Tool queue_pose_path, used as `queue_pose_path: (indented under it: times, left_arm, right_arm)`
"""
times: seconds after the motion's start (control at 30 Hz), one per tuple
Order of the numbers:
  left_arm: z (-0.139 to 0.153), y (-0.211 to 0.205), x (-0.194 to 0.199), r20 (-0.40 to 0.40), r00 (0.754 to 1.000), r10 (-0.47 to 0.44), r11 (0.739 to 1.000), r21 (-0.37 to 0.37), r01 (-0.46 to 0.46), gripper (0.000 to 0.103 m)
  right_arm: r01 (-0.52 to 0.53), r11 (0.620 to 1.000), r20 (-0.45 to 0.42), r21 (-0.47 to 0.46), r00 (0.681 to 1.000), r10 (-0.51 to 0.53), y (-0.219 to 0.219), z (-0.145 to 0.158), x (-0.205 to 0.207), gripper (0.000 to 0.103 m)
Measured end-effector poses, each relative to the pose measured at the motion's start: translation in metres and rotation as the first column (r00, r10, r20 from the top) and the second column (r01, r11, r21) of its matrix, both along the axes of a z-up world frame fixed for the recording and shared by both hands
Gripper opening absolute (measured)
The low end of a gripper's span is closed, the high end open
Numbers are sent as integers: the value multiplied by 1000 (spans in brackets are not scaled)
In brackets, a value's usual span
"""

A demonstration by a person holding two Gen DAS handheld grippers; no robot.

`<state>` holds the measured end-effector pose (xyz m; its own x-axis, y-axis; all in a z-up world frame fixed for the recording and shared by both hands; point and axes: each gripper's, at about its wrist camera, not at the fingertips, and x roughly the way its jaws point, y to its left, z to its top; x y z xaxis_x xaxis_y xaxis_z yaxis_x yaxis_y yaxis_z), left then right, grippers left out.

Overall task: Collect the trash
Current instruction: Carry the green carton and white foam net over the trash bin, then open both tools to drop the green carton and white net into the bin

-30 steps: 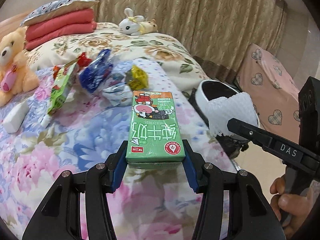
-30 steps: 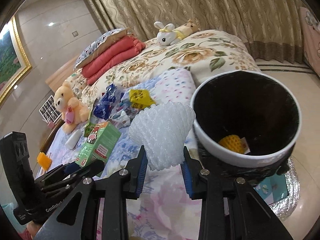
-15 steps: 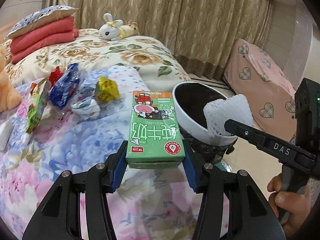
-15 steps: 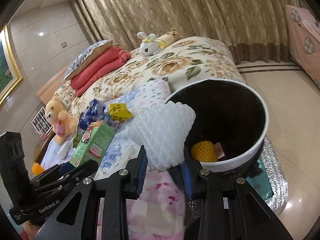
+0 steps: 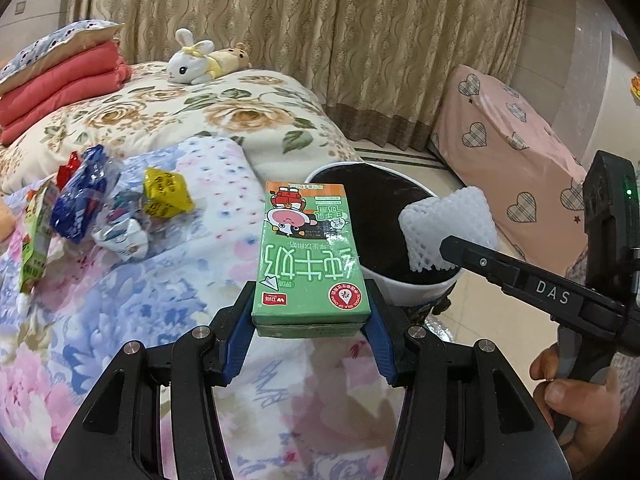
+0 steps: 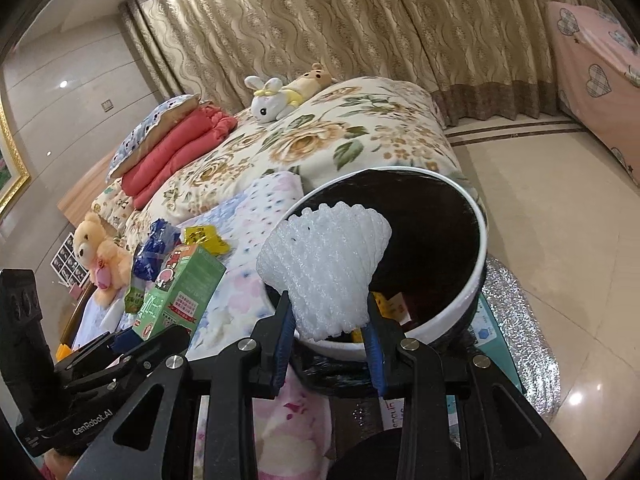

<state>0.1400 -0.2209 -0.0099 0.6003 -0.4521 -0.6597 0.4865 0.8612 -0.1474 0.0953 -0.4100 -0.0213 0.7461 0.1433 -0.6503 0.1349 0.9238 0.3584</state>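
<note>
Wrappers [image 5: 120, 208] lie on the bed [image 5: 120, 300] beside the bin [image 6: 478, 240]. Left gripper [image 5: 308, 336] fingers clamp a milk carton [image 5: 308, 256]; right gripper [image 6: 328, 336] fingers pinch foam netting [image 6: 328, 256] over the bin's rim.

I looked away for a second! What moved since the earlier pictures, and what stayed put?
Both tools swung from over the bed toward the trash bin. The white foam net in the right tool now hangs over the bin's opening; the green milk carton in the left tool is nearer its rim. Nothing was grabbed or dropped. The wrappers and plush toys stayed on the bed.
</note>
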Motion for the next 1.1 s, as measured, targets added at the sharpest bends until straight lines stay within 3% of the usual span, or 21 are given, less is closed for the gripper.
queue_pose_path:
  times: [1.1]
  left_arm:
    - [-6, -63, 34, -16, 997, -76, 997, 33, 77, 51]
  right_arm:
    - [41, 999, -56, 8, 998, -40, -48, -12, 29, 33]
